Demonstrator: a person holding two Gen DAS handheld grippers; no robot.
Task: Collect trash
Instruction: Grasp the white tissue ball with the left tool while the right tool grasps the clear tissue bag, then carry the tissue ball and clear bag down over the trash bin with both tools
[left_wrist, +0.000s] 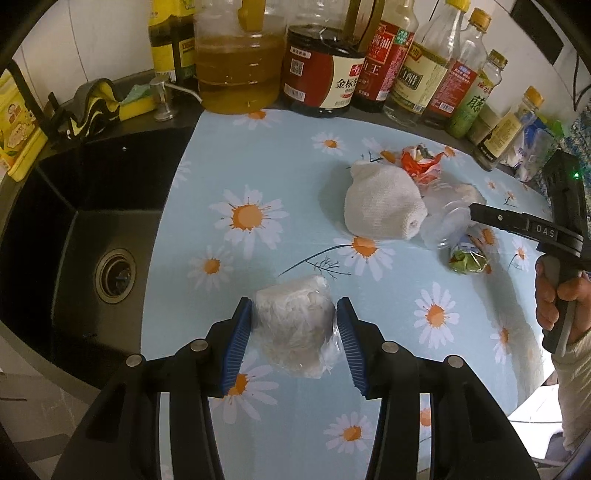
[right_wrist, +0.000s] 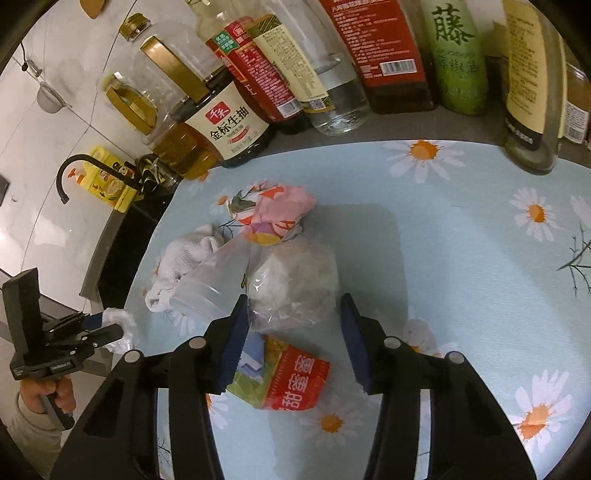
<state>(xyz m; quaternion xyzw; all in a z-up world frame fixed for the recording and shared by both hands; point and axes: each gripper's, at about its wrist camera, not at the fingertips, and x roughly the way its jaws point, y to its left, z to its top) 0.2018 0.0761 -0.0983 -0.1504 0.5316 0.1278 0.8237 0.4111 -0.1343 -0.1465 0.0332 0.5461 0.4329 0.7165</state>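
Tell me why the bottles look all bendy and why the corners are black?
Left wrist view: the round fisheye lens bows the row of sauce bottles and leaves black corners; the sink is very dark. Right wrist view: the same curving tilts the soy sauce bottle, a soft grey shadow lies on the daisy tablecloth, and the red snack wrapper looks slightly blurry.

Sink (left_wrist: 74, 229) left of tablecloth (left_wrist: 277, 177); bottles (left_wrist: 369, 74) behind.

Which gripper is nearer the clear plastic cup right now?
Right. The right gripper sits just beside the clear plastic cup; the left gripper, holding a plastic-wrapped wad, is farther off, toward the sink.
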